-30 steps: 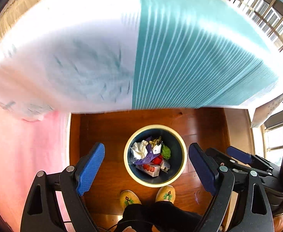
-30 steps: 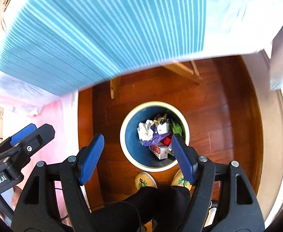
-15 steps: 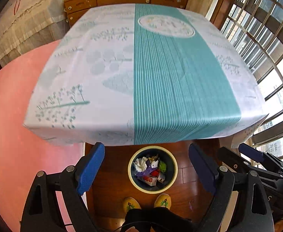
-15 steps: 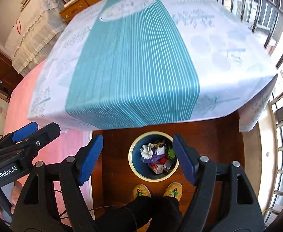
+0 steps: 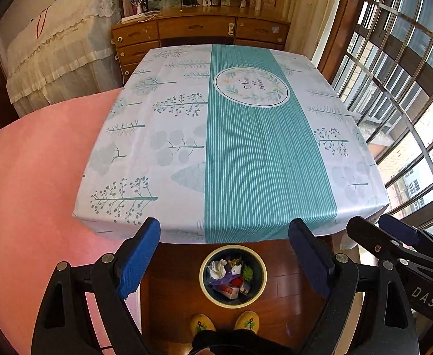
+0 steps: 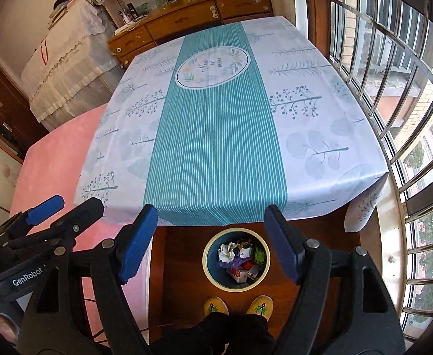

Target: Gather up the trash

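A round dark-blue trash bin with a cream rim (image 5: 203, 278) (image 6: 206, 261) stands on the wooden floor below the table's near edge. It holds crumpled paper, a purple wrapper, a green scrap and small cartons (image 5: 229, 275) (image 6: 240, 259). My left gripper (image 5: 225, 254) is open and empty, high above the bin. My right gripper (image 6: 210, 242) is open and empty too, beside the left one. The table (image 5: 240, 148) (image 6: 216, 136) has a white and teal striped cloth with nothing on it.
A pink rug or bed (image 5: 33, 177) lies left of the table. A wooden dresser (image 5: 198, 29) stands behind it, barred windows (image 5: 408, 74) to the right. The person's yellow slippers (image 5: 225, 322) stand just before the bin.
Both grippers have risen from under the table's edge to well above it. The whole tabletop and the room behind it have come into view. Both stay open.
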### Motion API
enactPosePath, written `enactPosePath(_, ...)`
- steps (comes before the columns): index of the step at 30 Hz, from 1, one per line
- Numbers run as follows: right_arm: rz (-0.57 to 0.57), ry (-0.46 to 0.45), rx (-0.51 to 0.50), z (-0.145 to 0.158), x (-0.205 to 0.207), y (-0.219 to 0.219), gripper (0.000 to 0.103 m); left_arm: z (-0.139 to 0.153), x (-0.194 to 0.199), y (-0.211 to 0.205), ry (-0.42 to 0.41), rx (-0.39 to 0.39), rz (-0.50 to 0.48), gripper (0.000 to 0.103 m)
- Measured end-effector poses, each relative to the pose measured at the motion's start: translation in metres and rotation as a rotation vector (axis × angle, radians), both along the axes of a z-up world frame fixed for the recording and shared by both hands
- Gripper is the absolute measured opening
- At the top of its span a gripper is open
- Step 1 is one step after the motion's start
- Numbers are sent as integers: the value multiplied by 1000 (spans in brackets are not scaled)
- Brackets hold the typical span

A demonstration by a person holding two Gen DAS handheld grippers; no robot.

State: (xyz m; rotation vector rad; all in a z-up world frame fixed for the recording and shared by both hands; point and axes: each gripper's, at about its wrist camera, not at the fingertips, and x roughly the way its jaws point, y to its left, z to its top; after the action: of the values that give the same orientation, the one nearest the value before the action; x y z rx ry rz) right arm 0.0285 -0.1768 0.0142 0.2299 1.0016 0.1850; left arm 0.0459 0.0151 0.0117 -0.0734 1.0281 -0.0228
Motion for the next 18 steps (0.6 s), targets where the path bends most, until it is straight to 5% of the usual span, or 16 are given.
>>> enactPosePath(18, 31, -136, -48, 44, -19, -4, 72, 46, -20, -10, -104, 43, 35, 90)
